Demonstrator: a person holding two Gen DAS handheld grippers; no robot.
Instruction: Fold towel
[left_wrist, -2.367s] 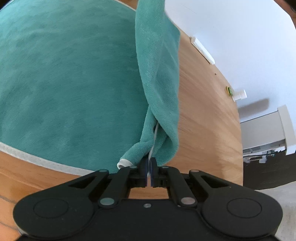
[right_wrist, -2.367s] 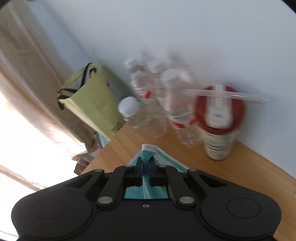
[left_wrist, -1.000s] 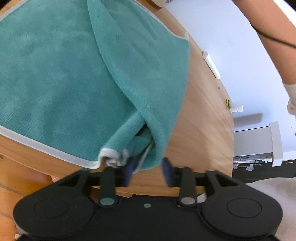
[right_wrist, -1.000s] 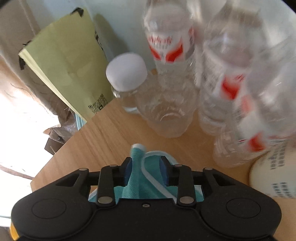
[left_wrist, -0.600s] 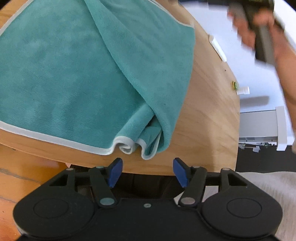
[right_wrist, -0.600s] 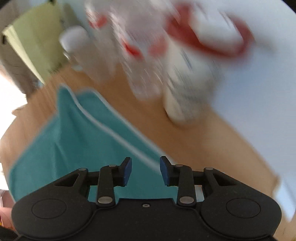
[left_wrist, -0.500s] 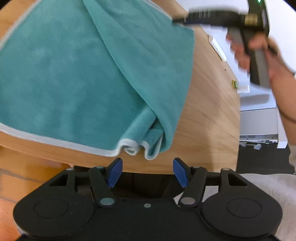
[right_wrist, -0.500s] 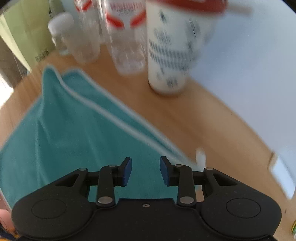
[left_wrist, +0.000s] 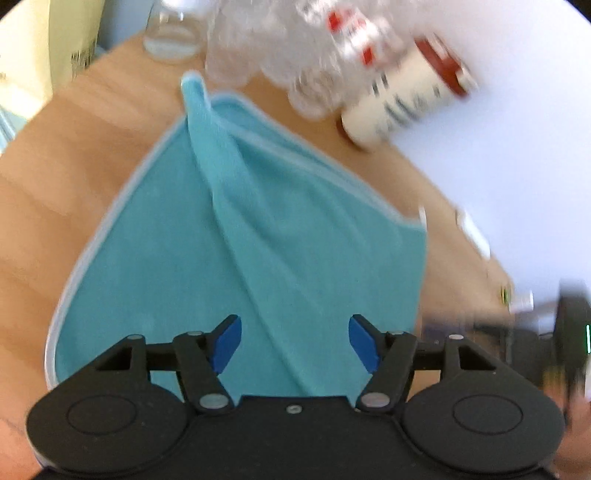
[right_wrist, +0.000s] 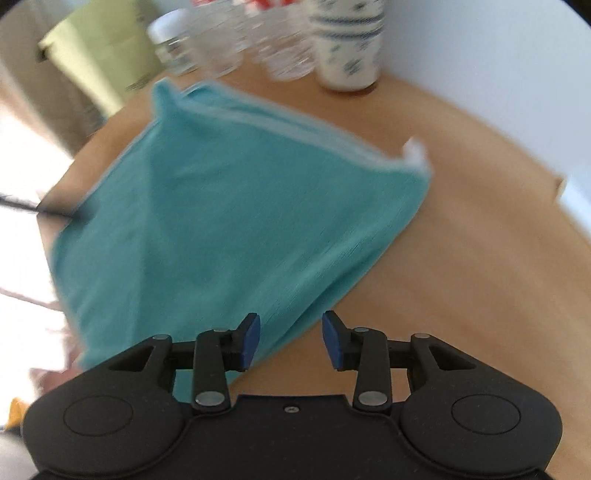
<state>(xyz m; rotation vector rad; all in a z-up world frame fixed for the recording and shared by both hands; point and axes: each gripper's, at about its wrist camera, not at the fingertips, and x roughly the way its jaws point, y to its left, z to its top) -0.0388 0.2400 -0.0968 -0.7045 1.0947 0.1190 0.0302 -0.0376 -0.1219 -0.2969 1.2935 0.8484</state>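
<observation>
A teal towel (left_wrist: 236, 236) with a pale hem lies folded over on the round wooden table (left_wrist: 74, 177), with a raised ridge running from its far corner toward me. My left gripper (left_wrist: 294, 341) hovers open above the towel's near part, nothing between its blue pads. In the right wrist view the same towel (right_wrist: 229, 206) spreads across the table (right_wrist: 461, 266), and my right gripper (right_wrist: 291, 339) is open above its near right edge, holding nothing. Both views are motion-blurred.
Several clear plastic bottles (left_wrist: 295, 48) and a white patterned cup with a red lid (left_wrist: 406, 99) stand at the table's far side by the white wall. A yellow-green bag (right_wrist: 99, 55) sits beyond the table's left edge. The other gripper's dark body (left_wrist: 569, 339) shows at right.
Both grippers have let go of the towel corners and opened. Since then the left gripper has swung up over the towel, and the right has pulled back from the bottles.
</observation>
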